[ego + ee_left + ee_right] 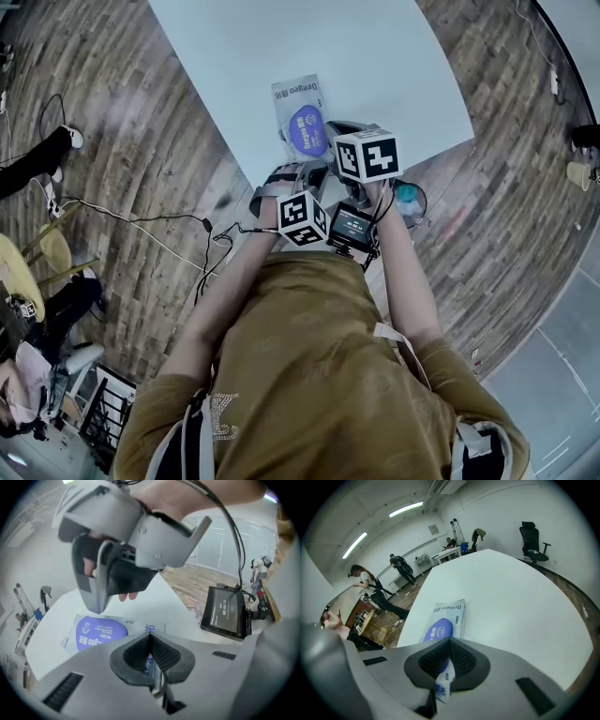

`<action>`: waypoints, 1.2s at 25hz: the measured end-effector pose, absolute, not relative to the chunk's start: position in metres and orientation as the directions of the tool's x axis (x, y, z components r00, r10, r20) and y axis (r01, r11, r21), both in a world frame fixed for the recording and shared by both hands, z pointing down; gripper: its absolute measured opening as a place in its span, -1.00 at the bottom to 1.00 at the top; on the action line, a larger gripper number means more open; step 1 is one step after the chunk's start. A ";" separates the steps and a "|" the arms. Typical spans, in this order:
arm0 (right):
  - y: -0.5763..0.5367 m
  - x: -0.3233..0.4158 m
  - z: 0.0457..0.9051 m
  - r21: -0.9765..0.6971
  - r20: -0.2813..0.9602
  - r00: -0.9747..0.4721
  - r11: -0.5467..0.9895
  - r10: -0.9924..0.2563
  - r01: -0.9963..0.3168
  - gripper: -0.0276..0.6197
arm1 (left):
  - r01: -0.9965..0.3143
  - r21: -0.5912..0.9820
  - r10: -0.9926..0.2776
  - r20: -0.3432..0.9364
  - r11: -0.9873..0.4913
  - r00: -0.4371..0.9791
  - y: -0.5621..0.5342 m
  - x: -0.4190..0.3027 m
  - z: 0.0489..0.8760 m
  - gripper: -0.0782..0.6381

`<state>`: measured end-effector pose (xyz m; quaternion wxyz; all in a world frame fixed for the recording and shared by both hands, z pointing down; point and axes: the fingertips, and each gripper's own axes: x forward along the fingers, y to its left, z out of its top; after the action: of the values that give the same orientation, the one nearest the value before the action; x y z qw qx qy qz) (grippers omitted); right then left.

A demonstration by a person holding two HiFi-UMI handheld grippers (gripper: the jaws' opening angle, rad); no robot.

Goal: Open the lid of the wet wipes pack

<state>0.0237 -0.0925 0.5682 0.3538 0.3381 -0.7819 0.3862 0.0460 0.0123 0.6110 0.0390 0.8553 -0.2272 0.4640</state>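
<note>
The wet wipes pack point(300, 116) lies flat near the front corner of the white table point(375, 56), its blue oval lid label facing up. Both grippers meet at the pack's near end. In the left gripper view, the left gripper point(151, 641) is shut, and a thin printed edge of the pack point(99, 633) shows between its pads. My right gripper point(449, 648) is likewise shut, with a strip of the pack point(442, 623) pinched in it and hanging below the pads. The right gripper's grey body point(117, 550) hovers over the pack in the left gripper view.
A small screen point(224, 611) is mounted by the wrists. The table's near edge and corner lie right under the grippers. Wooden floor with cables point(141, 234) surrounds the table. An office chair point(533, 541) and several people stand far behind the table.
</note>
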 end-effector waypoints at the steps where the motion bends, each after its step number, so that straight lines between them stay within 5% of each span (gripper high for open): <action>1: -0.091 0.027 0.575 -0.352 0.828 -0.507 0.480 -0.241 -0.803 -0.89 | -0.413 -0.154 -0.353 0.812 -0.898 0.465 0.013 0.045 0.609 -0.78; 24: -0.078 0.011 0.570 -0.474 0.764 -0.621 0.504 -0.173 -0.723 -0.89 | -0.450 -0.126 -0.367 0.784 -0.884 0.501 0.022 0.021 0.601 -0.78; 30: -0.084 0.015 0.572 -0.385 0.794 -0.565 0.534 -0.223 -0.753 -0.89 | -0.457 -0.122 -0.368 0.783 -0.881 0.501 0.024 0.020 0.600 -0.78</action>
<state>0.0148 -0.0835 0.5722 0.3534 0.3045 -0.8013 0.3746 0.0195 0.0237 0.5997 0.0503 0.8648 -0.2385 0.4389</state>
